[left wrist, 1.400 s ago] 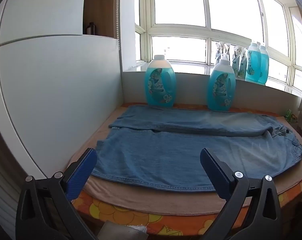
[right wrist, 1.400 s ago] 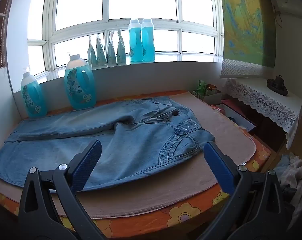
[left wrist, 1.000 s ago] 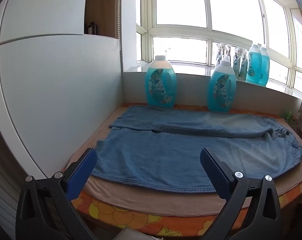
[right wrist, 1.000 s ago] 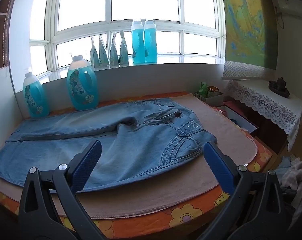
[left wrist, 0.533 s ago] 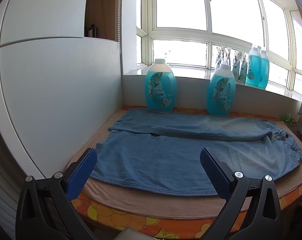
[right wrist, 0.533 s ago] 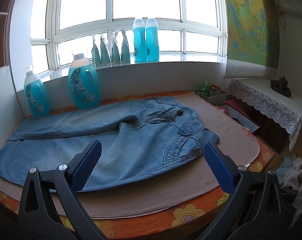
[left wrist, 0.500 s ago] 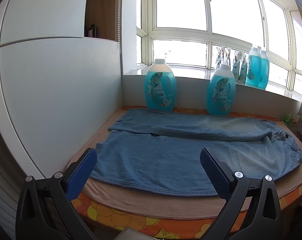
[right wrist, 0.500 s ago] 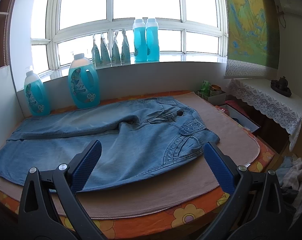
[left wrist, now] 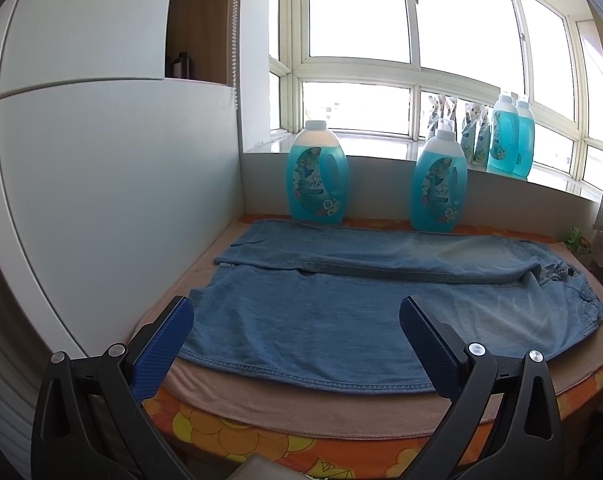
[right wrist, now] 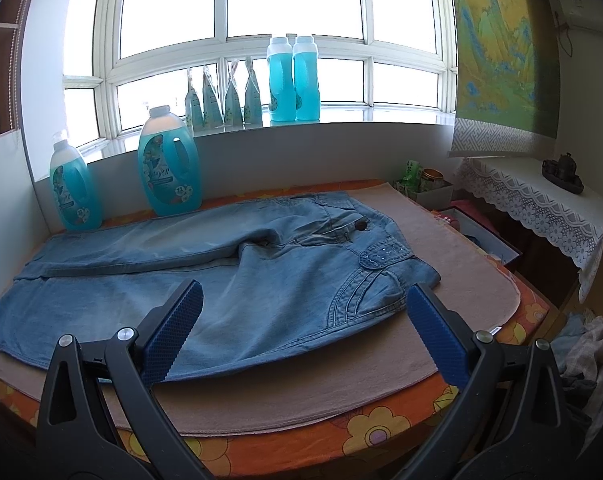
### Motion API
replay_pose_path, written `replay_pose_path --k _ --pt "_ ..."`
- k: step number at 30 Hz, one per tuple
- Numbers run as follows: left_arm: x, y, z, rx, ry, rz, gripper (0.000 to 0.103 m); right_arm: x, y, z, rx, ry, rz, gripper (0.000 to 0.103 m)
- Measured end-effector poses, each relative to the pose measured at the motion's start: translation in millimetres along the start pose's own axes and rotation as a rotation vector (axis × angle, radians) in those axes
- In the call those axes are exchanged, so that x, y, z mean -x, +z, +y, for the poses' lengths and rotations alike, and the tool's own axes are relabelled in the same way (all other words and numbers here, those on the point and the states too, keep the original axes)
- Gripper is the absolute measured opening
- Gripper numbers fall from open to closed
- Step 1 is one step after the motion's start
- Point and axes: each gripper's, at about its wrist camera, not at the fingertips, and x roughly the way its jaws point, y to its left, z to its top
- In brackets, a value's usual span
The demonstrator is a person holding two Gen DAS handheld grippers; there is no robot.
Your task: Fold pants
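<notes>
A: Left wrist view?
B: Left gripper [left wrist: 295, 318] was spread wide, empty, held just short of the hem end of the jeans [left wrist: 353, 304]. Jeans lay flat on a beige mat [left wrist: 301, 408], legs side by side, w/ two blue detergent bottles [left wrist: 316, 174] behind.
A: Right wrist view?
B: Right gripper [right wrist: 303, 304] also spread, nothing pinched, over the near edge by the waistband [right wrist: 381, 256]. Jeans [right wrist: 221, 276] untouched, unfolded.

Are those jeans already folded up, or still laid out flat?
Laid out flat. The jeans lie spread lengthwise on the beige mat, both legs side by side, waistband at one end; nothing is doubled over.
</notes>
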Motion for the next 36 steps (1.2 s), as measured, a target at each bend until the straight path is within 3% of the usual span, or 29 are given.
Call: replay_pose_path --k 36 --pt "-1.7 1.5 -6.4 -0.019 -0.002 0.004 0.102 -5.1 -5.6 1.2 -0.001 0.005 0.009 0.103"
